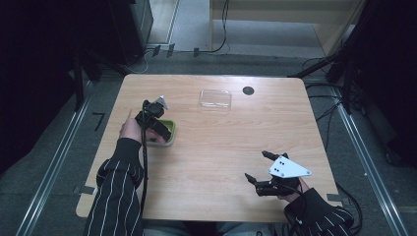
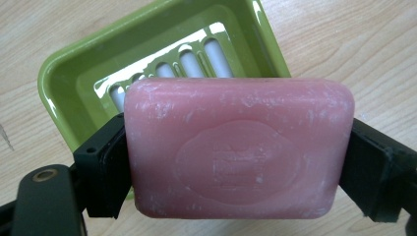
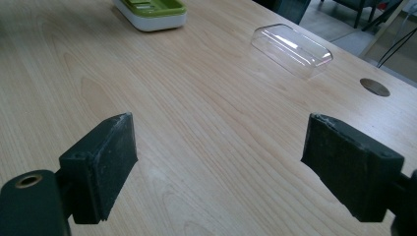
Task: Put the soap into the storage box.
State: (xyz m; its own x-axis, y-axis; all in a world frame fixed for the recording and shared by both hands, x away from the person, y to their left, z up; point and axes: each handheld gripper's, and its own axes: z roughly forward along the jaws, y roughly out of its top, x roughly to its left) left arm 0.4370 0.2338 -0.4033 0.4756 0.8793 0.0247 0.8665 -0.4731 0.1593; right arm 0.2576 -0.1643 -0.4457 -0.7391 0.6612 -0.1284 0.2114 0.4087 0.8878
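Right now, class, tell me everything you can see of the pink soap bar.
The pink soap bar is a rounded rectangular block with a matte, waxy look, whitish scuffs and an oval stamp pressed into its face; the lettering is too faint to read. It is clamped at its two short ends by the left hand-held gripper, held flat above the green soap dish on the wooden table.

Soap (image 2: 238, 147) hides near part of green dish (image 2: 69, 83).

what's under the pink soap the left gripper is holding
Beneath the pink soap, clamped by the left gripper, sits the green soap dish with its white slotted insert. The soap covers the dish's near part.
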